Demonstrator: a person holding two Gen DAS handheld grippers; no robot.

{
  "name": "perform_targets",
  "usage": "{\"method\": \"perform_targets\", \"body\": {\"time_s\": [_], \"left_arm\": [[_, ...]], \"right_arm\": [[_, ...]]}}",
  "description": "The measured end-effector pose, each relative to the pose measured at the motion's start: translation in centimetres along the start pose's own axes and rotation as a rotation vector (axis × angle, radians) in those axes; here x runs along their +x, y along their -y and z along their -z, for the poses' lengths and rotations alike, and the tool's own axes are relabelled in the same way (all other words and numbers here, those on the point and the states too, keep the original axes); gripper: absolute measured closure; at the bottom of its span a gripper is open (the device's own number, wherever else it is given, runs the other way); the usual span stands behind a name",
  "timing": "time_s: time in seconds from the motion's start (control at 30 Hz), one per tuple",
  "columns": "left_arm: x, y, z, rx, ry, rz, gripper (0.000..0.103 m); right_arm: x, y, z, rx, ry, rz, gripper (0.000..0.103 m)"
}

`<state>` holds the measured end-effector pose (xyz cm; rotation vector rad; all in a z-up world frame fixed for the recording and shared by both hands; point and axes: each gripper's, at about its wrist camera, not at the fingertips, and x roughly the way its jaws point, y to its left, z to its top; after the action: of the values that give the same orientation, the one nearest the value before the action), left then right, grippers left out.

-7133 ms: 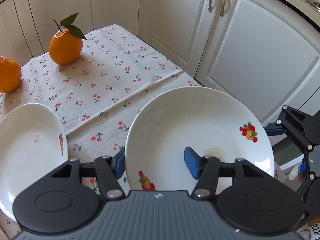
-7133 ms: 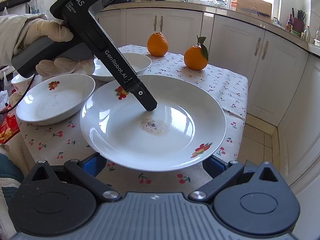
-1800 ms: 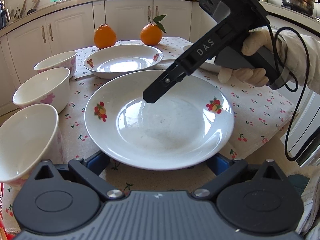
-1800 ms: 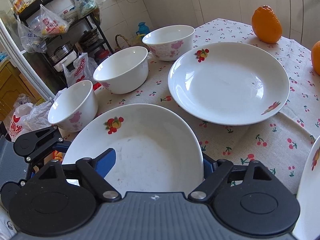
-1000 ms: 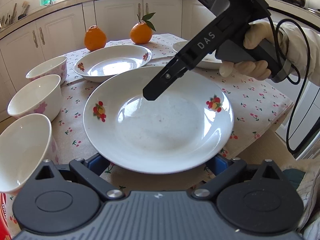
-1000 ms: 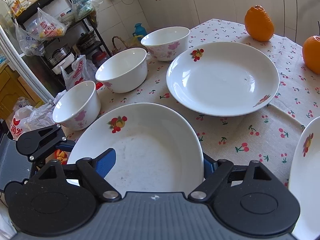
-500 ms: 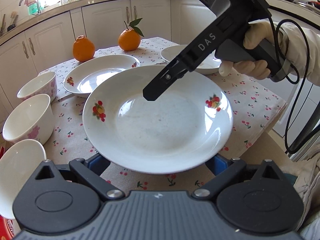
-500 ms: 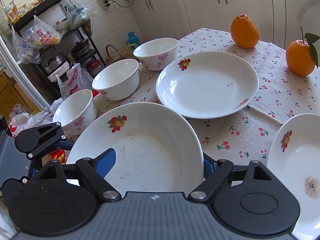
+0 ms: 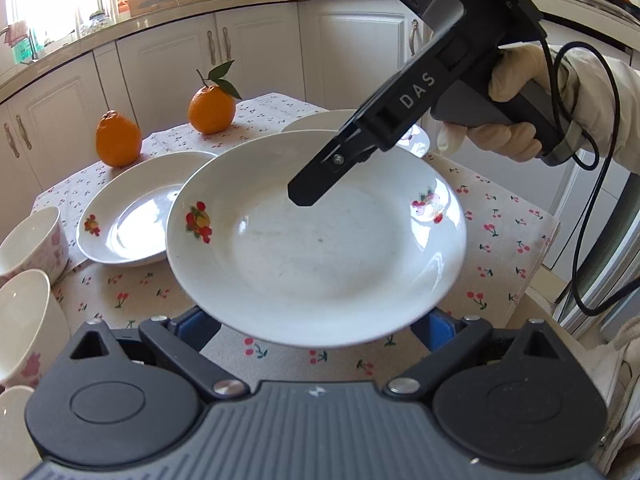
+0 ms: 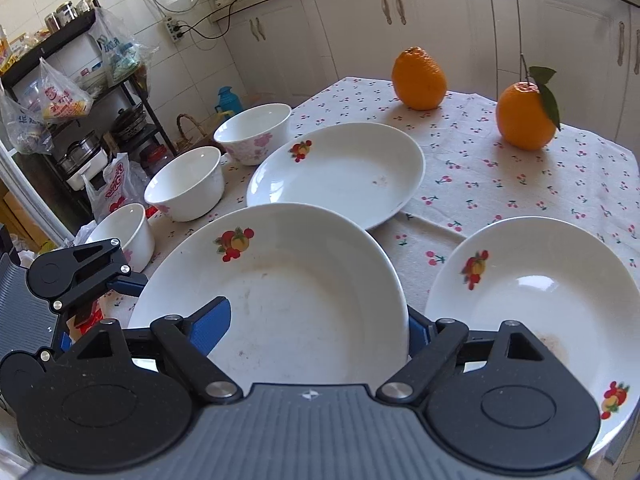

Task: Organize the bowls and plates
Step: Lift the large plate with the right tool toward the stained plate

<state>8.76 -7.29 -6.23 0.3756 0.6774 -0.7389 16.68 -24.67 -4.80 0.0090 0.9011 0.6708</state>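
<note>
Each camera sits on its gripper body and looks forward and steeply down along the two fingers, close above the table. The left view faces the window-side cabinets, with the right gripper entering from upper right. The right view faces the shelf corner, with the left gripper at left. Both views share the held plate, the far plate and two oranges.
</note>
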Motion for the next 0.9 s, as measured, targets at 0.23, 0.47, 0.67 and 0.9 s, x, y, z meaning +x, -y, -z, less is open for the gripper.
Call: {"method": "perform_targets", "body": {"time_s": [0.23, 0.47, 0.67, 0.9], "left_arm": [[2.3, 0.7, -2.4, 0.042, 0.004, 0.04, 0.004], [4.6, 1.1, -4.4, 0.069, 0.006, 0.066, 0.004], [6.4, 0.8, -6.2, 0.088, 0.014, 0.069, 0.004], [8.8, 1.2, -7.9, 0.138, 0.015, 0.073, 0.004]], "right_arm": [[-1.8, 2.9, 0.4, 0.046, 0.026, 0.043, 0.012], [-3.0, 5.5, 0.8, 0.078, 0.036, 0.076, 0.012], [-3.9, 7.8, 0.9, 0.099, 0.049, 0.097, 0.012], [-4.6, 10.0, 1.3, 0.121, 0.065, 0.129, 0.012]]}}
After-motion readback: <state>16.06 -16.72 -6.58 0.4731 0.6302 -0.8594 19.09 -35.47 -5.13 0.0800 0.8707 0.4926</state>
